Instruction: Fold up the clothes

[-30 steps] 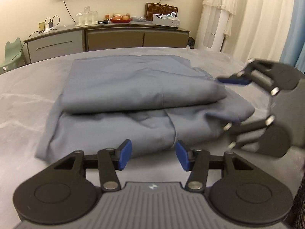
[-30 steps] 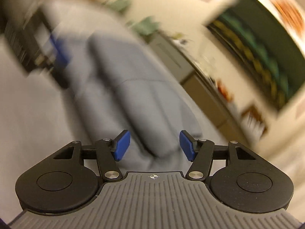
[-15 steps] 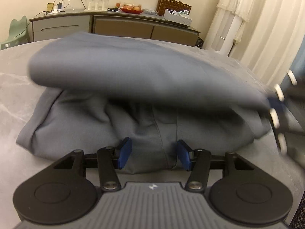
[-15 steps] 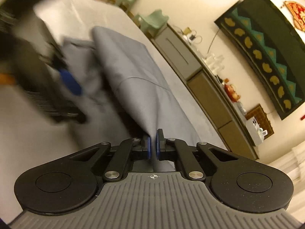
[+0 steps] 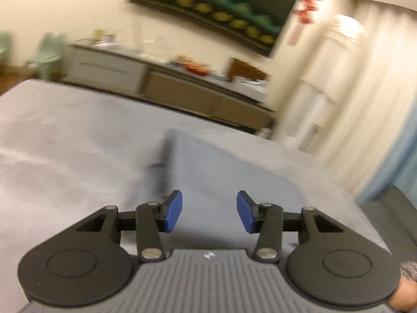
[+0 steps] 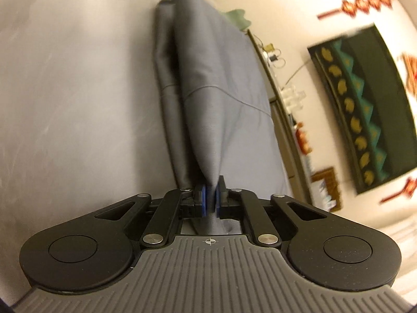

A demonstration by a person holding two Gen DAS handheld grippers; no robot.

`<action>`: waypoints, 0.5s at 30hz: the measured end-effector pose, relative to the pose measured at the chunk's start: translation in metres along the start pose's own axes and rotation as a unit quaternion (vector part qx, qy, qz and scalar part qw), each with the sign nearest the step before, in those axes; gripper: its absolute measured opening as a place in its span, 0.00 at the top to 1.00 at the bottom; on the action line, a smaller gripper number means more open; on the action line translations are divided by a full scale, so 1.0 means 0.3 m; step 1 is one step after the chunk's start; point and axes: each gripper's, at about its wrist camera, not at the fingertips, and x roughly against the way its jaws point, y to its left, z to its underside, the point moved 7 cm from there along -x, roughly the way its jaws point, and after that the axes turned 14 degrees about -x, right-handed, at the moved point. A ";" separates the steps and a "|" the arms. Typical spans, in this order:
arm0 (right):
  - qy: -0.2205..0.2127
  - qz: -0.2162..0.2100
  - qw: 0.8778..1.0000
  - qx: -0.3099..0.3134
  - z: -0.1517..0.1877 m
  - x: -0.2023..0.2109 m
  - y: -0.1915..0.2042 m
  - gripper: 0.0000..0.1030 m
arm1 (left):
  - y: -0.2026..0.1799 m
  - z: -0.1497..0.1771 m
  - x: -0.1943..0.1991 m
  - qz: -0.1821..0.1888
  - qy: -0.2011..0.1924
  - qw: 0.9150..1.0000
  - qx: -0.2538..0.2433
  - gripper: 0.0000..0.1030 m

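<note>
Right tool [image 6: 209, 203] pinching grey garment [image 6: 219, 78], left tool [image 5: 209, 215] wide apart, empty

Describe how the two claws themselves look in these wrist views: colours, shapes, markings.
Both match. The left claw and right claw have blue pads on black linkage arms with silver pivot pins, flanked by round black discs. Behind sits a ribbed grey body: the left bears a small white mark, the right a crosshair. No cables show.

Folded grey-blue garment on the table

The garment [image 6: 219, 83] was a plain grey-blue cloth with a thin seam across it, folded into at least 2 layers on the pale table, its near edge bunched and raised off the layer beneath.
</note>
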 end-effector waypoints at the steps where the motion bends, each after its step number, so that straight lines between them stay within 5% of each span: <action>1: -0.002 0.003 1.000 0.007 0.006 0.002 0.006 0.89 | -0.045 0.011 -0.055 0.001 0.020 1.000 -0.022 0.54; 5: -0.009 0.013 0.999 0.035 0.030 0.011 0.031 0.88 | -0.063 0.133 -0.299 -0.080 0.145 0.983 -0.077 0.53; 10: -0.018 0.016 0.998 0.058 0.058 0.025 0.049 0.85 | -0.070 0.165 -0.314 -0.086 0.133 0.983 -0.088 0.53; 13: 0.009 -0.074 0.996 -0.044 0.063 0.077 -0.058 0.70 | -0.055 0.172 -0.306 -0.086 0.131 0.984 -0.088 0.53; 15: 0.006 -0.147 0.977 -0.154 0.041 0.130 -0.175 0.68 | -0.051 0.167 -0.317 -0.086 0.131 0.984 -0.084 0.53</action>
